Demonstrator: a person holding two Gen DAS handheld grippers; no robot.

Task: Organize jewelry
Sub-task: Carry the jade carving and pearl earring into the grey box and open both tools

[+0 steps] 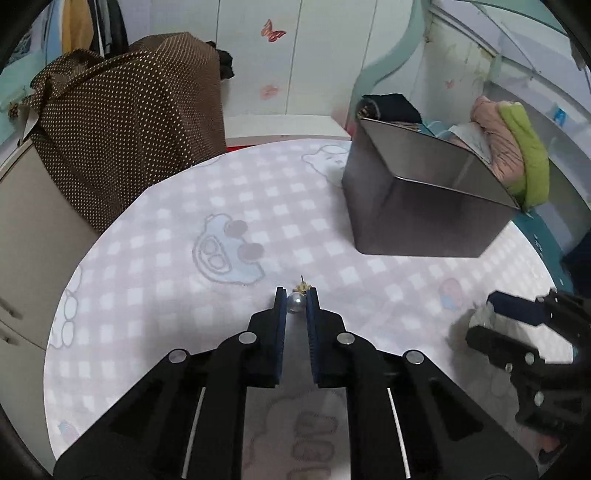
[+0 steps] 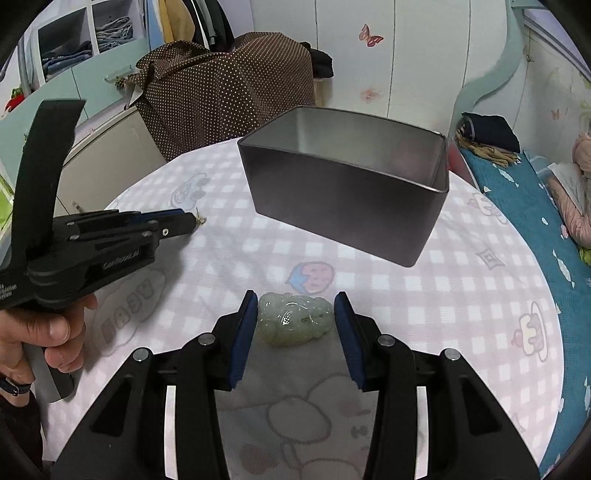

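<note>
Left tool (image 1: 296,295) was clamped on pearl earring (image 1: 296,302); right tool (image 2: 295,308) gripped jade pendant (image 2: 294,322). Advised: lift straight, keep squeeze gentle, carry over tin (image 2: 347,199).

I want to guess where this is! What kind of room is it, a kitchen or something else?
Most likely a bedroom. There is a bed with a blue sheet, white wardrobe doors with butterfly stickers and shelves of folded clothes. The round table has a cartoon cloth.
</note>
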